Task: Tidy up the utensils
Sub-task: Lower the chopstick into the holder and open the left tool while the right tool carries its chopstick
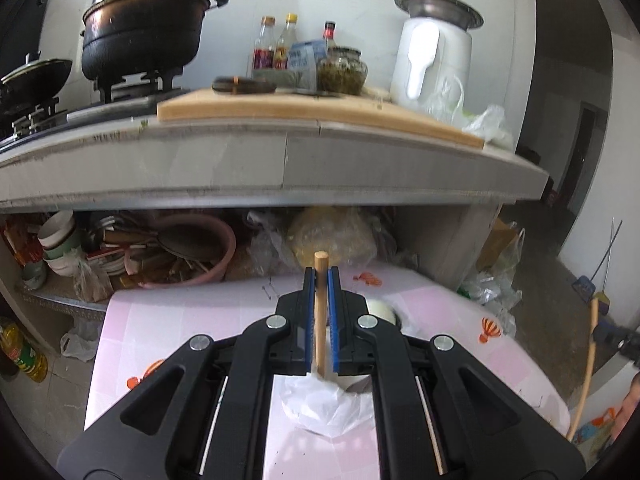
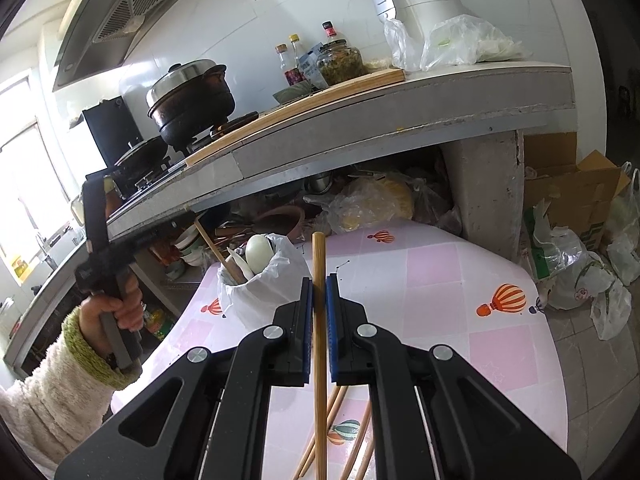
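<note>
My left gripper (image 1: 321,274) is shut on a wooden chopstick (image 1: 320,316) that stands upright, its lower end in a white bag-lined holder (image 1: 320,404) just below the jaws. In the right wrist view that holder (image 2: 260,292) stands on the pink table and holds a white spoon (image 2: 258,252) and a chopstick (image 2: 218,252), with the left gripper (image 2: 108,240) above it to the left. My right gripper (image 2: 319,280) is shut on a second wooden chopstick (image 2: 319,320), held upright. Several more chopsticks (image 2: 352,436) lie on the table under it.
The pink tablecloth table (image 2: 440,280) stands against a concrete counter (image 1: 280,160) with a cutting board, pots, bottles and a white appliance. The shelf under the counter holds bowls, a pink basin and bags. Cardboard boxes and plastic bags (image 2: 580,240) sit on the floor at the right.
</note>
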`<state>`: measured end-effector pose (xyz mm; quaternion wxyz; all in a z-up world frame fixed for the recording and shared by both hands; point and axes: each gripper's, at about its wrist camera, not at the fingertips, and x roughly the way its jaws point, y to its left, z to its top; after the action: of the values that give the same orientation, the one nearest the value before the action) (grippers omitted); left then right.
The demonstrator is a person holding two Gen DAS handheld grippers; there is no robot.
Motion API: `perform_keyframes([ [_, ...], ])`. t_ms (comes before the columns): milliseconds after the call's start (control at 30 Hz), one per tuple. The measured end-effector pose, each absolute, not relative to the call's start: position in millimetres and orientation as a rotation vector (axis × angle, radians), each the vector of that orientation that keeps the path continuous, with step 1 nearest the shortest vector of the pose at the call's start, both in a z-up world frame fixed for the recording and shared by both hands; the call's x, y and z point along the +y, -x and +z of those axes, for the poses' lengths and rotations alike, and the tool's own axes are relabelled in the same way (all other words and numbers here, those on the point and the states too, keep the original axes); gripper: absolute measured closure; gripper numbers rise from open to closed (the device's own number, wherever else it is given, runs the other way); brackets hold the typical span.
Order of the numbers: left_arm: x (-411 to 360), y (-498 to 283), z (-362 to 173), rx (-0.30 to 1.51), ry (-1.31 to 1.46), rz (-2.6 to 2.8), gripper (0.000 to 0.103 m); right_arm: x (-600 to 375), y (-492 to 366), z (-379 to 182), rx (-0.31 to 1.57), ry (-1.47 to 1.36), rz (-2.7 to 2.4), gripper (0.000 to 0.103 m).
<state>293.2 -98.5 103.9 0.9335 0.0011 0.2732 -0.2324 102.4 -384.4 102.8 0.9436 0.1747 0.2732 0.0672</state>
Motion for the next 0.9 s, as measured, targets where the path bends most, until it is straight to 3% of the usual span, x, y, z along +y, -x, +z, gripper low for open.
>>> perform_keyframes([
  [333,-93,-297,97,0.561,-0.020,-0.447,0.097,-382,-98,110,0.548,-0.348,0.141,0.096],
  [567,-89,-301,98,0.590,0.014,-0.434,0.096,-360,-115,154,0.462,-0.321,0.250,0.096],
  [700,-84,-303,100,0.600,0.041,-0.435,0.071,-337,-138,179,0.410,-0.293,0.318,0.096],
  [900,-67,-296,107,0.586,0.079,-0.444,0.051,-305,-183,203,0.362,-0.287,0.400,0.096],
])
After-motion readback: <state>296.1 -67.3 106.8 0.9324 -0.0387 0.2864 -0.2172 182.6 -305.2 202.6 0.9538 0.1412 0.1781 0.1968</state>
